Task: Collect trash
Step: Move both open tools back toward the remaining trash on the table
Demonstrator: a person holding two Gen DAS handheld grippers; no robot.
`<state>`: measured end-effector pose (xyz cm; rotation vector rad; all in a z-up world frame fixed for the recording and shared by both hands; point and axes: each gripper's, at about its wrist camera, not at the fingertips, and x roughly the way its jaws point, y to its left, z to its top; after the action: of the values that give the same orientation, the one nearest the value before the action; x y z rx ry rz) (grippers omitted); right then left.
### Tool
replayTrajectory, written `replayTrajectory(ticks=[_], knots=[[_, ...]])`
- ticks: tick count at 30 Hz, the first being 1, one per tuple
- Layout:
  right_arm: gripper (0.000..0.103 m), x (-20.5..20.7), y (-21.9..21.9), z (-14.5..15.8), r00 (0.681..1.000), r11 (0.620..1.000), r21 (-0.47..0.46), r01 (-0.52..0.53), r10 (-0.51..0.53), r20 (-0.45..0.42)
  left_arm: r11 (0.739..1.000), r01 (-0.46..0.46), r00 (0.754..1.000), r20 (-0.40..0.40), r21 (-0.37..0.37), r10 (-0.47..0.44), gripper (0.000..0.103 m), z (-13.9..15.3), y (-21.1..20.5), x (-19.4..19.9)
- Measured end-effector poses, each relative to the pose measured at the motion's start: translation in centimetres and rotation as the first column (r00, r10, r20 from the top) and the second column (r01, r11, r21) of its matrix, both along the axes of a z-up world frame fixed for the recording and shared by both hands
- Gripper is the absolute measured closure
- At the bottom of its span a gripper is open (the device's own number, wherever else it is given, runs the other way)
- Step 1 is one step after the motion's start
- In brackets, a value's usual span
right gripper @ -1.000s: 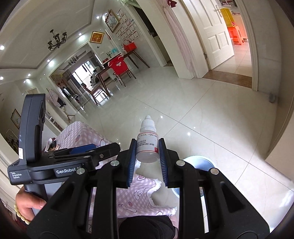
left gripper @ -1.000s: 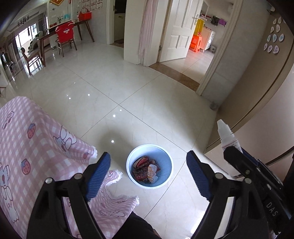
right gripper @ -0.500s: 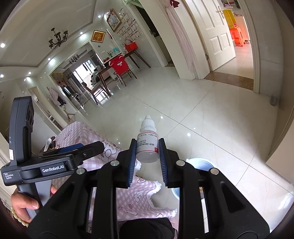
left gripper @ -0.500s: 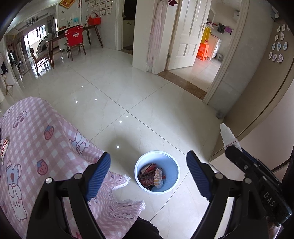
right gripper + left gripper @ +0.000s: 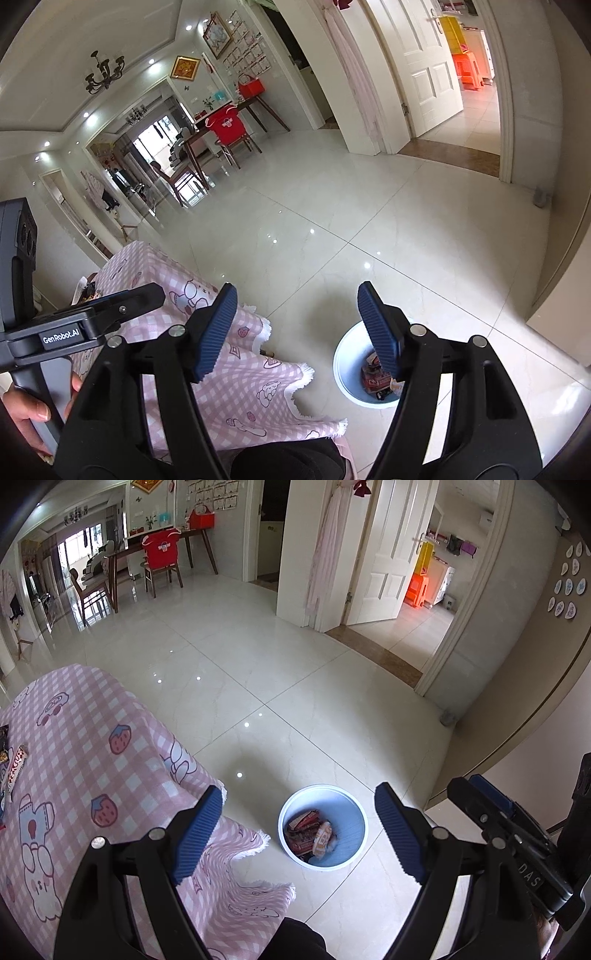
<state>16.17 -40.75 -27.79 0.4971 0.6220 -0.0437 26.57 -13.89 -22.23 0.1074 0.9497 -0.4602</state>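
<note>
Bin: the round pale-blue plastic waste bin [image 5: 345,849] stands on the glossy cream tile floor [image 5: 295,701], just beside the hanging corner of the pink checked tablecloth with cartoon prints [image 5: 92,775]; red and orange snack wrappers [image 5: 308,830] lie inside it.
Right gripper [image 5: 297,325]: its jaws are opening, blue ribbed pads spread, nothing between them; whatever it carried cannot be made out in either view.
Left gripper [image 5: 297,834]: spread wide and empty, tilted steeply down, the bin showing between its pads.
Remaining trash: a red-and-white flat snack packet [image 5: 16,768] and a dark wrapper [image 5: 3,734] lie on the cloth's far left edge, the packet's long axis running roughly away from the camera.
Deciding relation: that trash lies up on the cloth, left of both grippers, so the left one seems nearer.
Pose: the right gripper slants down above the bin's near-left rim; a hand [image 5: 26,406] grips the left tool's handle.
</note>
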Motion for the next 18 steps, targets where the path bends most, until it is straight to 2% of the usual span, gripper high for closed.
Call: replayTrajectory(ticks=[6,11,14,18], knots=[[0.035,0.1,2.2,1.2,0.998,0.998,0.002,-0.058,0.058,0.011,1.000,-0.013,0.999,0.035,0.007,0.013,0.020,1.0,2.5,-1.1],[0.035,0.6,6.4,2.6,0.987,0.987,-0.018,-0.159,0.160,0.025,0.996,-0.081,0.994,0.078,0.021,0.079,0.020,2.2,7.4,-1.9],[0.035,1.1,9.9,3.4,0.971,0.972,-0.035,-0.233,0.235,0.035,0.988,-0.148,0.982,0.123,0.048,0.142,0.020,3.0,11.3,-2.4],[0.035,2.1,15.1,4.7,0.939,0.939,-0.069,-0.338,0.342,0.044,0.955,-0.286,0.947,0.178,0.083,0.268,0.020,3.8,18.1,-3.1]])
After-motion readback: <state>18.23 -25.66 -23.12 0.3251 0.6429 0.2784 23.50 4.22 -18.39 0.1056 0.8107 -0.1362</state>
